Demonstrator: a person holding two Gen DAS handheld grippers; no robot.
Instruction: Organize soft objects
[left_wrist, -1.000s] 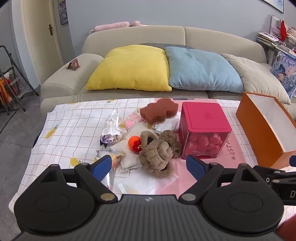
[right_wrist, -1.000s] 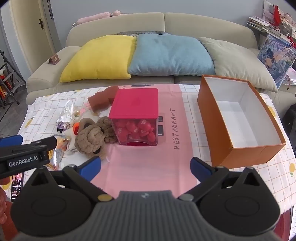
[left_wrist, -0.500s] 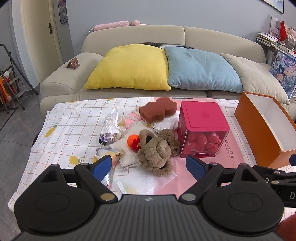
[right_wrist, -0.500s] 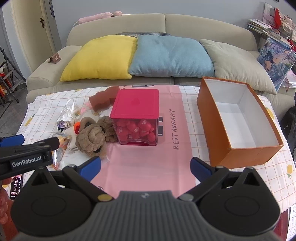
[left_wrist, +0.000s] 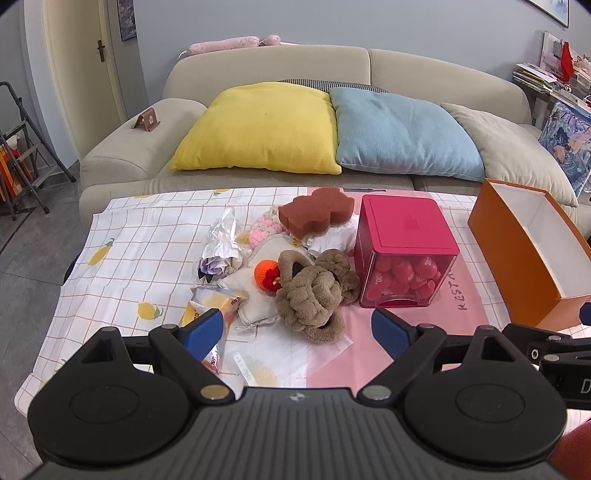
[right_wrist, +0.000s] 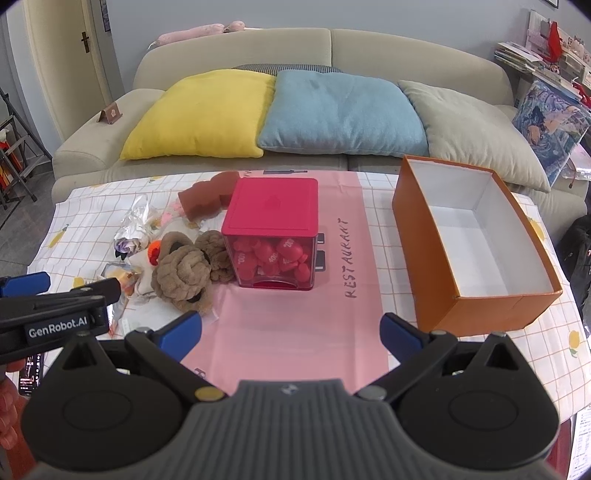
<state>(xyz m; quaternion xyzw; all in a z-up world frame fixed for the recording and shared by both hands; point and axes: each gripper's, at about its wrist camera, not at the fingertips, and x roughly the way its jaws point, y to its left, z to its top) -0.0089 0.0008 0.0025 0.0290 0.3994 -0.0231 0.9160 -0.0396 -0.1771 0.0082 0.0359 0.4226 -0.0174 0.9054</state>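
A pile of soft things lies mid-table: a brown knotted plush (left_wrist: 314, 291) (right_wrist: 183, 273), an orange crochet ball (left_wrist: 266, 275), a brown sponge (left_wrist: 317, 211) (right_wrist: 207, 192), a pink crochet piece (left_wrist: 262, 230) and a white cloth pouch (left_wrist: 255, 295). An empty orange box (right_wrist: 476, 306) (left_wrist: 524, 251) stands at the right. My left gripper (left_wrist: 298, 330) is open, hanging just short of the plush. Over the pink mat, my right gripper (right_wrist: 291, 330) is open and holds nothing.
A red-lidded clear box of red hearts (right_wrist: 275, 240) (left_wrist: 402, 254) stands beside the pile. Foil and snack wrappers (left_wrist: 218, 243) lie at the pile's left. A phone (right_wrist: 31, 373) rests near the front left edge. A sofa with cushions (right_wrist: 332, 110) is behind the table.
Both views have pulled back and up slightly, so the table objects sit a little farther off. Both grippers stay open; nothing on the table moved.
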